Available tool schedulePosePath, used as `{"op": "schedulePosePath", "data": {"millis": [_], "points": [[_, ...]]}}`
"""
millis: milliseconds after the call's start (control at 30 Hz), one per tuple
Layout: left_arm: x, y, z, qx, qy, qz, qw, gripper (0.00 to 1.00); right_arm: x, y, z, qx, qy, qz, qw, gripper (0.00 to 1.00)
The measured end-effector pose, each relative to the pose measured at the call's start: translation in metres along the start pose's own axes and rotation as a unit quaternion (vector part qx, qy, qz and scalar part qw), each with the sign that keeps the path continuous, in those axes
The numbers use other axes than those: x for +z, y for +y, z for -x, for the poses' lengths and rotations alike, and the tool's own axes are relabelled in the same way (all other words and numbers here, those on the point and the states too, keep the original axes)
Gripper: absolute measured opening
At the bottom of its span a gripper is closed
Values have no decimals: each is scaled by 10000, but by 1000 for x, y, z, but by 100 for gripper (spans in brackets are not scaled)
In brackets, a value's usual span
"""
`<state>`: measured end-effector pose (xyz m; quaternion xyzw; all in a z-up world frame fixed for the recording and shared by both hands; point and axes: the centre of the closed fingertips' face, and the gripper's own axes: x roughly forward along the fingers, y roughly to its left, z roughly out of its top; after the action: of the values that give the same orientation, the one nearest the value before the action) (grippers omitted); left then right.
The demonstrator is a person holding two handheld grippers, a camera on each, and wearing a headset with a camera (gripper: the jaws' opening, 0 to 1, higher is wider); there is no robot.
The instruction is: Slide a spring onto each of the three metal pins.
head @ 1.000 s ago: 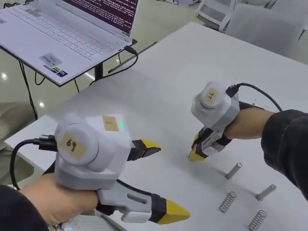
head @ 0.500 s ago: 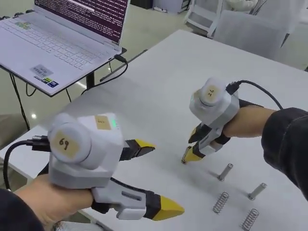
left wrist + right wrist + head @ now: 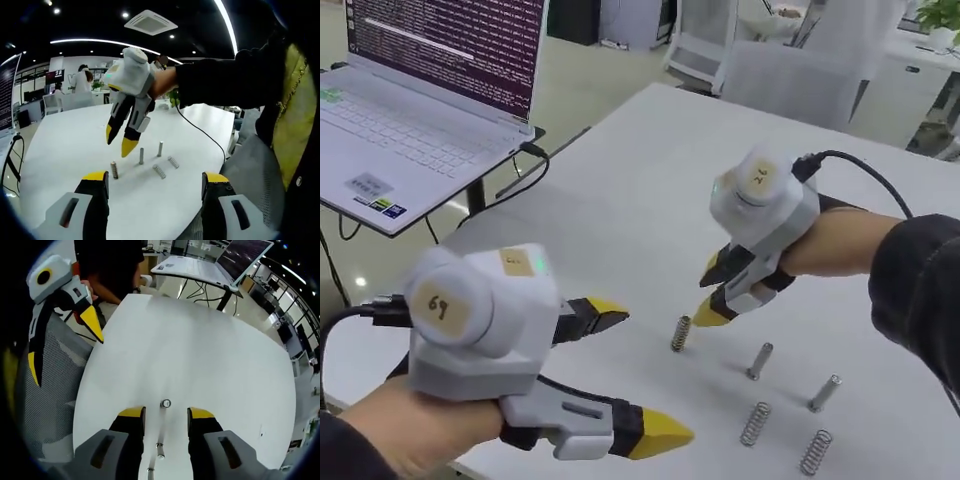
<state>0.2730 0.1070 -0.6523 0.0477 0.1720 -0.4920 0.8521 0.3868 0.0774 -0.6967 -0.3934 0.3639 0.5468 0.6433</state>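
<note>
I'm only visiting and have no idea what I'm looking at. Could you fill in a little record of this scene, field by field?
surface: white table
left hand-held gripper: open, empty, near the table's front edge
right hand-held gripper: open, empty, tips close to the pin with spring
pin with spring: one, upright
bare pins: two, upright
loose springs: two, lying on the table by the bare pins
nearby: open laptop on a stand beside the table

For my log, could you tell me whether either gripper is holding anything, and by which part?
Nothing is held: left gripper and right gripper both stand open, empty.
</note>
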Motion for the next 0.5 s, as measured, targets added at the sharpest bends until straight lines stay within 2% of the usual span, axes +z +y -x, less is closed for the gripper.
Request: {"op": "schedulePosePath", "data": {"millis": [233,500], "points": [[5,-7,-2,-84,-15,-21,10000,72,-1,12,27,-175,-200,-65,9996,31],[6,-15,-4,-194,39,-60,9998,71,-9,27,47,-308,-342,-139,9988,31]]}}
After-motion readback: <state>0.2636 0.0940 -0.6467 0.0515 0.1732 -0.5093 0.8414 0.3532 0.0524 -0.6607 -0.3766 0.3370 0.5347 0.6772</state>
